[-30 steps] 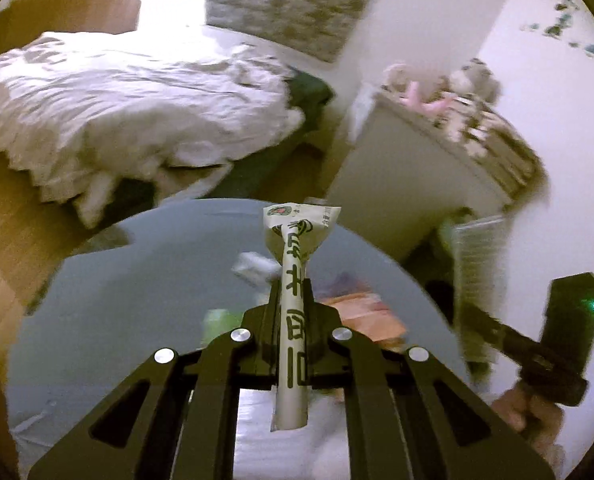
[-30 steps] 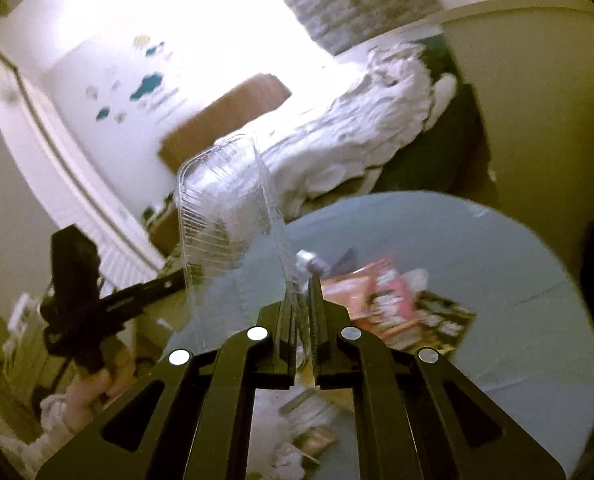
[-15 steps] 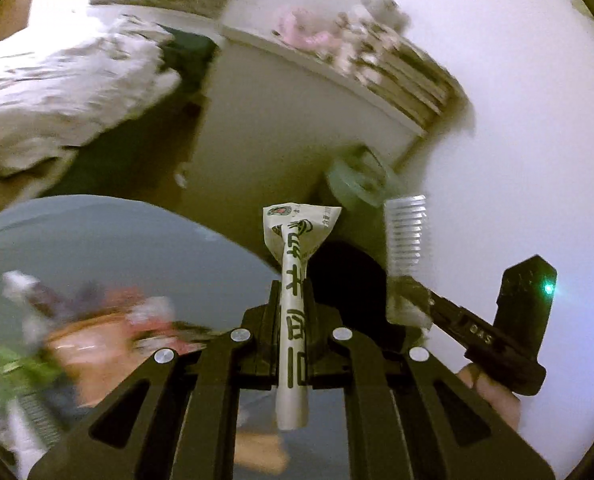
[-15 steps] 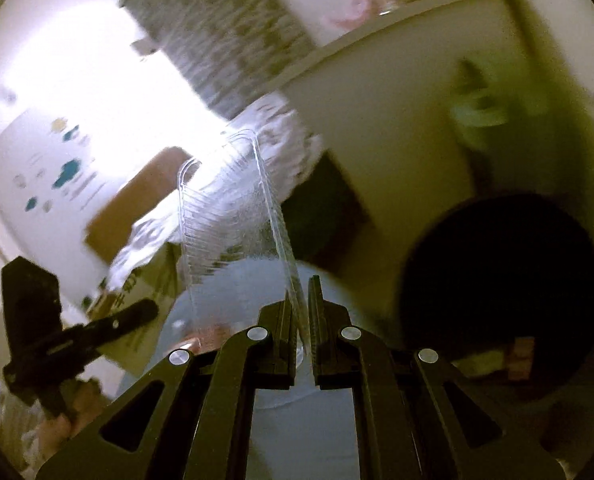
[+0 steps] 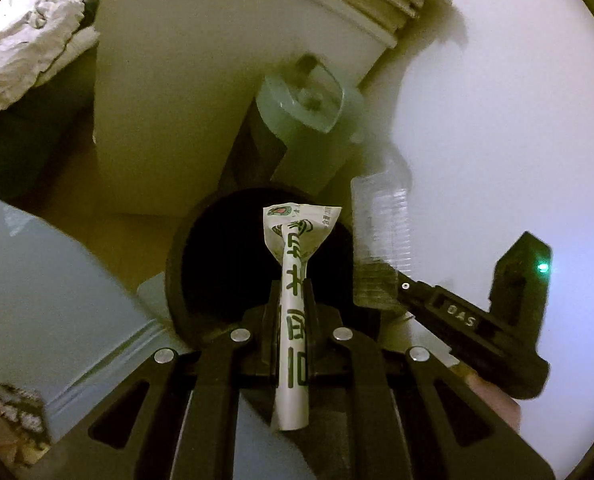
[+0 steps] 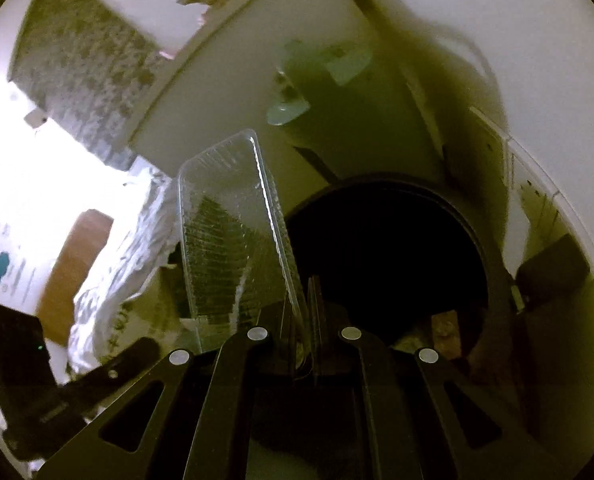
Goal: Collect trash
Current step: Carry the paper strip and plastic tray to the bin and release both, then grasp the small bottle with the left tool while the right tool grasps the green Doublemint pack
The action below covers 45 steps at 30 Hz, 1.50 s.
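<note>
My left gripper is shut on a white paper wrapper with green print and holds it over the mouth of a round black bin. My right gripper is shut on the edge of a clear ribbed plastic tray, which stands upright just left of the same black bin. The right gripper and its tray also show in the left wrist view, at the bin's right rim. The left gripper's body shows low left in the right wrist view.
A blue round table with trash at its edge lies left of the bin. A white cabinet and a pale green container stand behind the bin. A bed with white bedding is far left; a wall is to the right.
Both grippers have swung from over the blue table to the black bin, each still holding its piece. The bin now fills the centre of both views.
</note>
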Each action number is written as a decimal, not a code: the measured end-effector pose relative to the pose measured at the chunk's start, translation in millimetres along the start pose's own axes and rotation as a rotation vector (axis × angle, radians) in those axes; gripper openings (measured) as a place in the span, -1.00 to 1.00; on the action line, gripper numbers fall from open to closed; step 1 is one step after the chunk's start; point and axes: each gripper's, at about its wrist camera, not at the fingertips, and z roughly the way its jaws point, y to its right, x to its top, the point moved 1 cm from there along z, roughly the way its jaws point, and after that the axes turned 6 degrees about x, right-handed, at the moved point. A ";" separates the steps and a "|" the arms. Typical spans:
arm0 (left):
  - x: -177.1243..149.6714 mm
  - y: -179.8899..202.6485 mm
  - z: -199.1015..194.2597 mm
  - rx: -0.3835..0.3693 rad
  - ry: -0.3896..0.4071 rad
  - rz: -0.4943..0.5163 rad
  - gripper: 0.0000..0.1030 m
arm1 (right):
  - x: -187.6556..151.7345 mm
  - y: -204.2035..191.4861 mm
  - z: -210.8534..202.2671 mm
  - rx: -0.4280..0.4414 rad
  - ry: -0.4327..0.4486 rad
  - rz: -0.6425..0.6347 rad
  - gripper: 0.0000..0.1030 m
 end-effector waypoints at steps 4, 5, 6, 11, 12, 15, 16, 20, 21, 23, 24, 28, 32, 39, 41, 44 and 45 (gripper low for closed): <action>6.0 3.9 18.4 -0.004 -0.025 -0.002 -0.79 | 8.4 18.9 2.6 -0.026 -0.010 0.021 -0.87; 6.4 4.5 21.4 -0.006 -0.030 -0.005 -0.79 | 9.0 21.7 4.1 -0.037 -0.013 0.024 -0.87; 7.4 5.3 25.0 -0.011 -0.036 -0.009 -0.79 | 8.9 23.0 4.6 -0.046 -0.016 0.027 -0.87; 8.4 8.2 31.1 -0.013 -0.054 -0.009 -0.72 | 6.1 29.2 4.9 -0.076 -0.029 0.040 -0.80; 8.6 9.0 32.6 -0.010 -0.059 -0.007 -0.61 | 5.4 29.9 5.0 -0.081 -0.030 0.040 -0.66; 8.3 9.3 31.7 0.014 -0.060 -0.003 0.04 | 1.5 27.1 -4.2 -0.088 0.000 0.034 0.03; 8.0 9.7 30.8 0.017 -0.054 -0.002 0.16 | 1.3 26.9 -4.9 -0.089 0.007 0.031 0.08; 6.5 12.3 26.2 0.025 -0.036 0.011 0.31 | 0.1 27.1 -4.3 -0.088 0.004 0.029 0.08; 5.8 12.1 24.9 0.024 -0.037 0.008 0.31 | 0.3 26.8 -4.3 -0.088 0.004 0.028 0.08; 4.6 11.6 19.8 0.024 -0.036 0.007 0.31 | -0.3 26.5 -3.8 -0.091 0.002 0.026 0.08; 3.9 11.4 15.1 0.022 -0.030 0.007 0.31 | -0.6 26.0 -4.0 -0.092 0.002 0.025 0.08; -2.6 7.1 -14.1 0.024 0.004 -0.006 0.31 | -2.6 20.8 -5.0 -0.083 0.002 -0.005 0.08; -14.7 -8.0 -61.1 0.052 0.070 -0.038 0.44 | -8.7 9.1 -9.0 -0.062 0.007 -0.057 0.08; -55.8 -71.3 -151.7 0.159 0.178 -0.152 0.44 | -25.6 -27.7 -14.0 0.005 -0.007 -0.193 0.08; -72.4 -99.3 -179.7 0.218 0.206 -0.195 0.44 | -34.5 -45.8 -15.7 0.043 -0.024 -0.241 0.08; -96.1 -139.2 -209.8 0.313 0.219 -0.244 0.44 | -54.4 -81.2 -12.7 0.132 -0.093 -0.300 0.08; -102.8 -150.0 -216.8 0.334 0.220 -0.260 0.44 | -64.9 -99.7 -10.9 0.154 -0.121 -0.345 0.08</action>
